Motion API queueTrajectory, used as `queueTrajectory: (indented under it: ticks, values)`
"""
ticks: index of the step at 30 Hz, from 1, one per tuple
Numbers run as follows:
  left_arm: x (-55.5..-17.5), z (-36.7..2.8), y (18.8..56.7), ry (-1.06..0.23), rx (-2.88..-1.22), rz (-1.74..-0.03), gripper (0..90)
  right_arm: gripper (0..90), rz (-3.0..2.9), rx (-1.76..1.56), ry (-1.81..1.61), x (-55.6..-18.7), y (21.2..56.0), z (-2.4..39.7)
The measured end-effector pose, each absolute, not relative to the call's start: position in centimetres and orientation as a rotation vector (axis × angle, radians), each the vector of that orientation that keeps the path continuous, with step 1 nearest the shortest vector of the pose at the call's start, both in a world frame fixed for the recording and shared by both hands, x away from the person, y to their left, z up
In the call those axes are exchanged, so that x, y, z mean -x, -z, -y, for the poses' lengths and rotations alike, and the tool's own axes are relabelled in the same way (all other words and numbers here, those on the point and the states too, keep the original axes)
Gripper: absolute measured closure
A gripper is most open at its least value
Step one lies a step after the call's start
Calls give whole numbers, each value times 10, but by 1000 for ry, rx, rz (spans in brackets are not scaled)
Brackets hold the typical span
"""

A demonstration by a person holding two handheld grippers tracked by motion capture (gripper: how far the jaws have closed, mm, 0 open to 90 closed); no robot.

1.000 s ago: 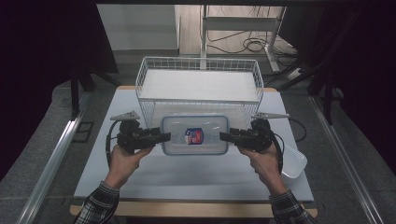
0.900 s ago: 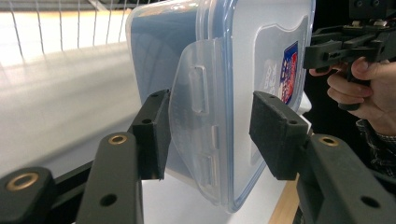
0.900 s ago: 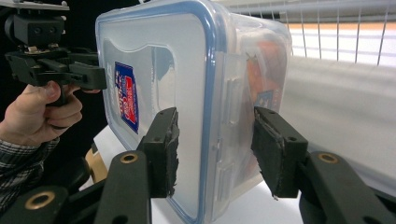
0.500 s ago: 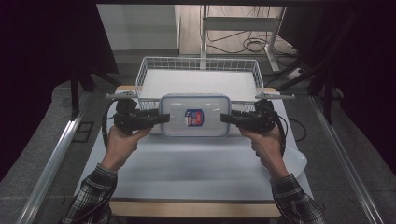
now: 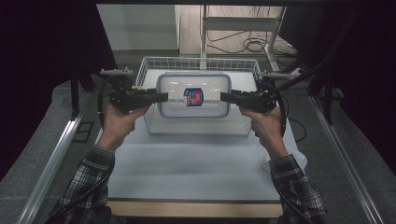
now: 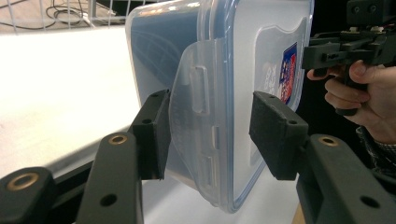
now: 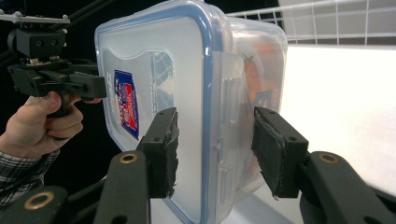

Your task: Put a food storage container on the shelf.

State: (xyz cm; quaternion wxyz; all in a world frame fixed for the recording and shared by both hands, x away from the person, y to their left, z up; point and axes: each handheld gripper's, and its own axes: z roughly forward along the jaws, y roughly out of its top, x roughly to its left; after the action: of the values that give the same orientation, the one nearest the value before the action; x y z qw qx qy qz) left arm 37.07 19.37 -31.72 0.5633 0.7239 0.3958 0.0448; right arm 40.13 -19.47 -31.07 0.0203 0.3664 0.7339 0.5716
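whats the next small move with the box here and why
Probably carry it a little farther forward, then lower it. Both grippers, left gripper and right gripper, clamp the ends of the lidded plastic container, which hangs level above the near part of the wire basket, not yet inside.

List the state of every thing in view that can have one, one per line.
Container: lid on, lifted off the table, held level above the basket.
Left tongs: shut on the container's end, over a latch flap.
Right tongs: shut on the opposite end.
Wire basket: upright on the table; whether anything lies inside, I cannot tell.
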Motion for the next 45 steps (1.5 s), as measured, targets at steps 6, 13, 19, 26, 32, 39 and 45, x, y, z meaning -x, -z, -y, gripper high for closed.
queueTrajectory:
  ticks: [6, 13, 19, 26, 32, 39, 45]
  values:
    - [-385, -195, 309, -102, -1700, -933, 493, 516, -2262, -1149, -1781, -414, 302, 194]
    - [-408, -195, 298, -103, -1693, -939, 492, 515, -2232, -1167, -1809, -435, 293, 193]
    - [-425, -193, 306, -73, -1684, -959, 492, 515, -2215, -1222, -1811, -452, 297, 195]
    - [-440, -191, 314, -54, -1682, -975, 489, 512, -2206, -1276, -1804, -464, 304, 196]
    - [-447, -189, 317, -68, -1674, -981, 477, 506, -2206, -1309, -1784, -472, 307, 197]
    - [-445, -189, 322, -86, -1646, -967, 468, 501, -2203, -1312, -1775, -472, 306, 196]
    - [-446, -188, 321, -94, -1645, -971, 465, 496, -2198, -1317, -1775, -472, 307, 196]
